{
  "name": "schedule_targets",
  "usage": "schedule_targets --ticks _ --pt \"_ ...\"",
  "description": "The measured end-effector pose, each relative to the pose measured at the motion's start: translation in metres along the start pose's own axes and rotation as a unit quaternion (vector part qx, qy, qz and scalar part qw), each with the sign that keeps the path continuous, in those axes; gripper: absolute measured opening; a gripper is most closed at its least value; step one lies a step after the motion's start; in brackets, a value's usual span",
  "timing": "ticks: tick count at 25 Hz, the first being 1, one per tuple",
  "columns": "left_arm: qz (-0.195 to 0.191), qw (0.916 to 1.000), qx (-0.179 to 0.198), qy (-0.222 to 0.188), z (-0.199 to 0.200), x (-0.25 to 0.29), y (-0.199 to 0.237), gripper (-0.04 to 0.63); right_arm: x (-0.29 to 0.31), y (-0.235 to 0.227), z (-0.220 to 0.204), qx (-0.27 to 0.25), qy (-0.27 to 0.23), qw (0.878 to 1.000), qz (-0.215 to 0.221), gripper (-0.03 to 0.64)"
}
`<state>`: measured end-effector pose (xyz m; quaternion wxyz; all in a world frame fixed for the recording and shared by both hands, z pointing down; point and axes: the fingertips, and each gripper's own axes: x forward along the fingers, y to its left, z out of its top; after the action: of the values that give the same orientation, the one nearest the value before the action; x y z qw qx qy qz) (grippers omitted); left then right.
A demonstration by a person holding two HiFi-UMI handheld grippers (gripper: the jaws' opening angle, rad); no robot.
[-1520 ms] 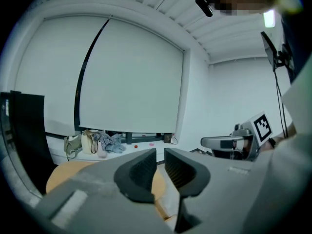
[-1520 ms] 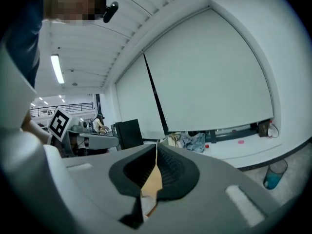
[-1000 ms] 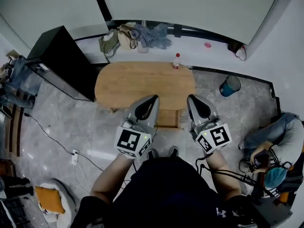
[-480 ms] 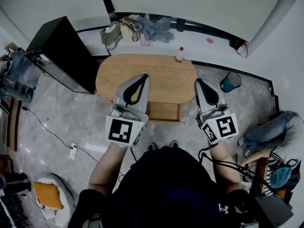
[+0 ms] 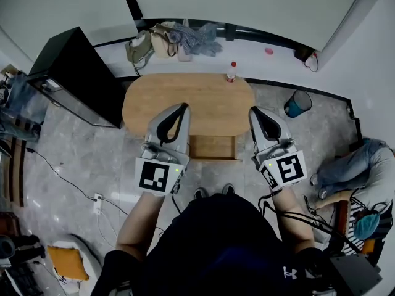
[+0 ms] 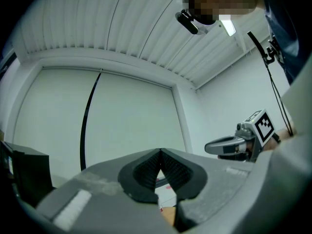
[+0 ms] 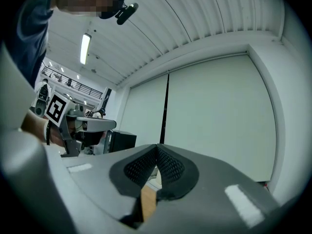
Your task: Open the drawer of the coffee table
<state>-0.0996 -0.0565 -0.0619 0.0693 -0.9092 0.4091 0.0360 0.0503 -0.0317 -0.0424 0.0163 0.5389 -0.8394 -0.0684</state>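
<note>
While empty, ribbed jaws of left gripper and right gripper together (oval wooden table near).

The wooden surface is open save a bottle at its far edge. A black cabinet stands just beside its left end; the drawer sticks out nearside.

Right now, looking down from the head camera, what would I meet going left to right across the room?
black cabinet → wooden table → blue bin → seated person
</note>
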Motion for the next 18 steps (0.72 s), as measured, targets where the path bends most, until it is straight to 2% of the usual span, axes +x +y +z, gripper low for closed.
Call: schedule_targets --ticks 18 --pt "-0.016 0.9997 -0.005 0.018 -0.018 0.003 0.010 0.002 0.009 0.001 -0.007 0.021 0.018 1.000 -0.002 0.002"
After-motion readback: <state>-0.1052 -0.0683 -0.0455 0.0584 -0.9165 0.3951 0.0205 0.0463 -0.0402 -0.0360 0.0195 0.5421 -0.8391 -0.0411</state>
